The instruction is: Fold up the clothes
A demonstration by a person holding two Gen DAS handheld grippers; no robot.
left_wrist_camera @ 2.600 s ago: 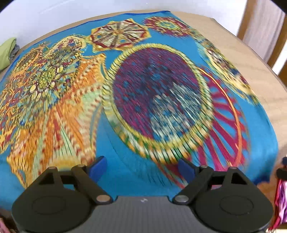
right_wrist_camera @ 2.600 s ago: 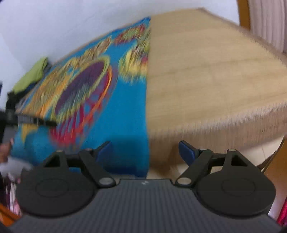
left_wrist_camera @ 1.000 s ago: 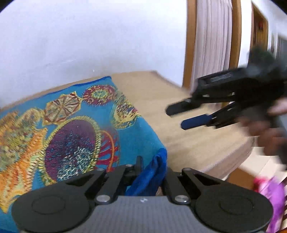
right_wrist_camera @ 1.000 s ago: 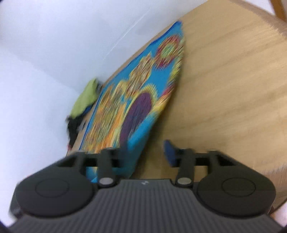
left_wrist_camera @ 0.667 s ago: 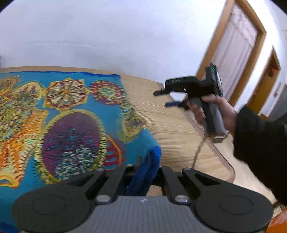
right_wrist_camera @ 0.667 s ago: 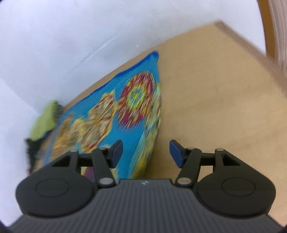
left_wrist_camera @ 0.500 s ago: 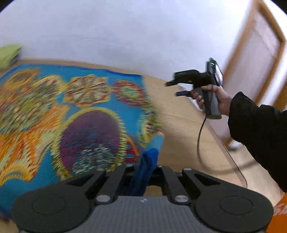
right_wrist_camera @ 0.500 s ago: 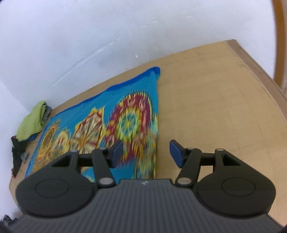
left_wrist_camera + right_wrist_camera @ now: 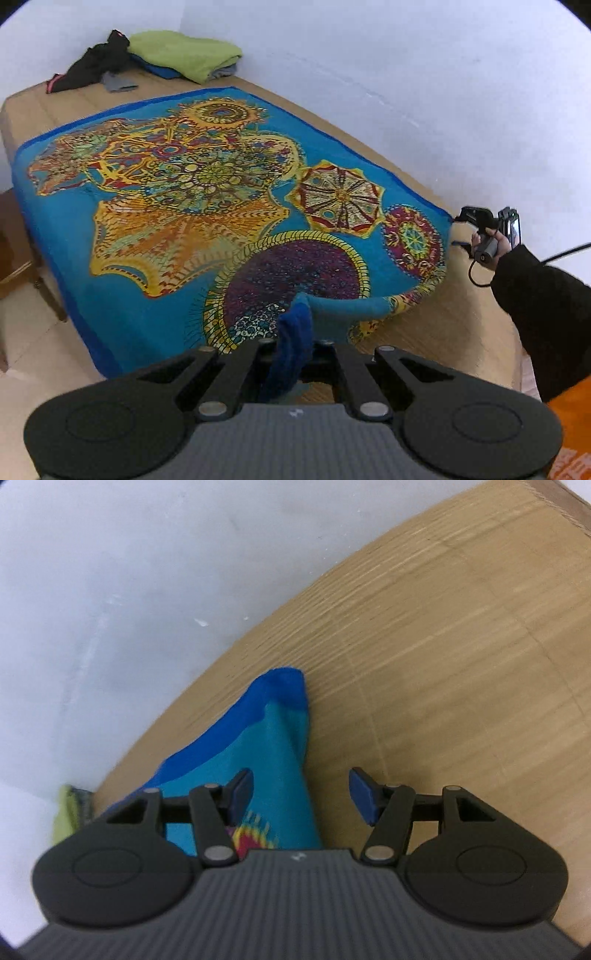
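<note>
**Cloth corner pinched, far corner under spread gripper**

Cloth (image 9: 184,221), bright blue with yellow, orange and purple medallions, lies spread flat over most of the wooden surface (image 9: 436,325), and every place here is given relative to it. Beyond its far left end, a heap of clothes (image 9: 177,59) with a green piece on top sits against the white wall (image 9: 406,74). At its near edge, the left gripper (image 9: 291,350) is pressed together on a bunched dark-blue corner, which stands lifted off the wood. At its far right corner, a hand (image 9: 491,243) in a black sleeve (image 9: 546,317) holds the right gripper (image 9: 301,794). That gripper's jaws are spread wide, one blue pad (image 9: 242,790) over the fabric, the other over bare wood just beside the hem, neither pressing on it. The corner tip lies flat ahead of the pads.
</note>
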